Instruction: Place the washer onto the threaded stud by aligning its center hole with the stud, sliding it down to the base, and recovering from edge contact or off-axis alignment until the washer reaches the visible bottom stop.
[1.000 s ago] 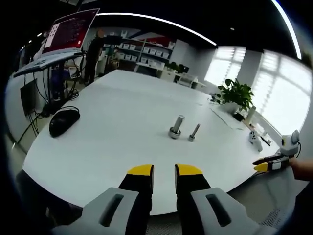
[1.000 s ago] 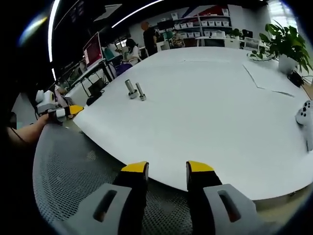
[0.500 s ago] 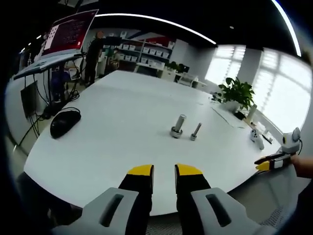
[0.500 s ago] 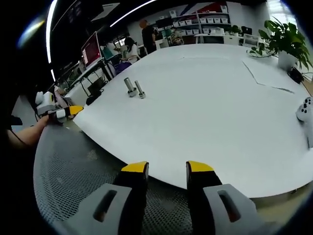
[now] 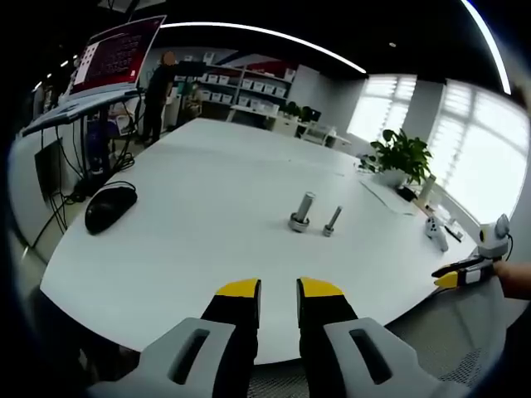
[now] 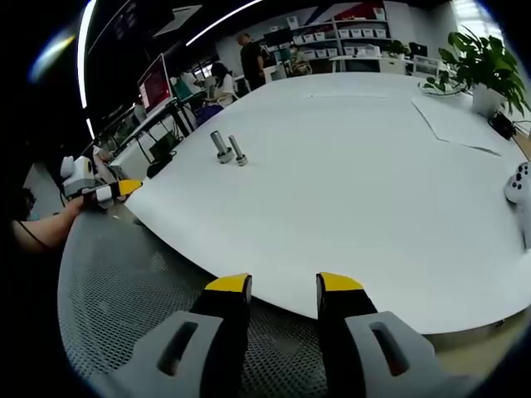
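Note:
Two metal studs stand upright near the middle of the white table [image 5: 191,207]. The thicker stud [image 5: 300,212] has a wider collar at its base, and a thinner bolt [image 5: 332,221] stands just beside it. I cannot make out a separate washer. My left gripper [image 5: 279,290] hovers at the table's near edge, open and holding nothing. In the right gripper view the same thicker stud [image 6: 221,148] and thinner bolt [image 6: 238,152] sit far off. My right gripper [image 6: 283,286] is open over a mesh chair, short of the table edge.
A black mouse [image 5: 109,206] lies on the table's left. A plant [image 5: 402,157] and a white controller [image 5: 436,234] sit at the far right. A grey mesh chair [image 6: 124,282] lies under the right gripper. A person's hand holds each gripper at the table's edge.
Both views have drifted slightly with the hands. The studs have not moved, and both grippers stay open and hold nothing.

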The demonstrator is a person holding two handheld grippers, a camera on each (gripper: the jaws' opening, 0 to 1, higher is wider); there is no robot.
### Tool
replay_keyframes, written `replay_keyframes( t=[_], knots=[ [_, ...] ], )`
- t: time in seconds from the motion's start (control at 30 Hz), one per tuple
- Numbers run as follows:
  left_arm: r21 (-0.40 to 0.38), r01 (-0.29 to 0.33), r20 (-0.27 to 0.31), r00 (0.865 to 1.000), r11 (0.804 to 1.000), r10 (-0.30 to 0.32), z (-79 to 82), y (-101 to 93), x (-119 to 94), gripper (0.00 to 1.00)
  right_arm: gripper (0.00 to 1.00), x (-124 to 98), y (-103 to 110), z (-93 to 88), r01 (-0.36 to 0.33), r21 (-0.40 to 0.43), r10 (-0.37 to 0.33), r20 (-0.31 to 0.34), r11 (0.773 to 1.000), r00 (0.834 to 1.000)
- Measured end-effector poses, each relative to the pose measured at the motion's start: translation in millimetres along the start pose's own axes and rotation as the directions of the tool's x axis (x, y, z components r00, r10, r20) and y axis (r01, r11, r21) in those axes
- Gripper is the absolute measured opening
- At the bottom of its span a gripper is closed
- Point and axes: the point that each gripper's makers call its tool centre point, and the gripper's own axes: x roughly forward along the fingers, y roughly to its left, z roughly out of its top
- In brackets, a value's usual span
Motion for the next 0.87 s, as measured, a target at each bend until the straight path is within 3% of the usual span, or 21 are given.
replay_keyframes(
  t=[0.87],
  knots=[
    [-0.005,-0.009,0.004,1.000,1.000,0.009,0.5,1.3,0.0,0.15,0.35,0.0,0.2,0.3,-0.005,0.010,0.005,0.005,1.000,1.000]
  ],
)
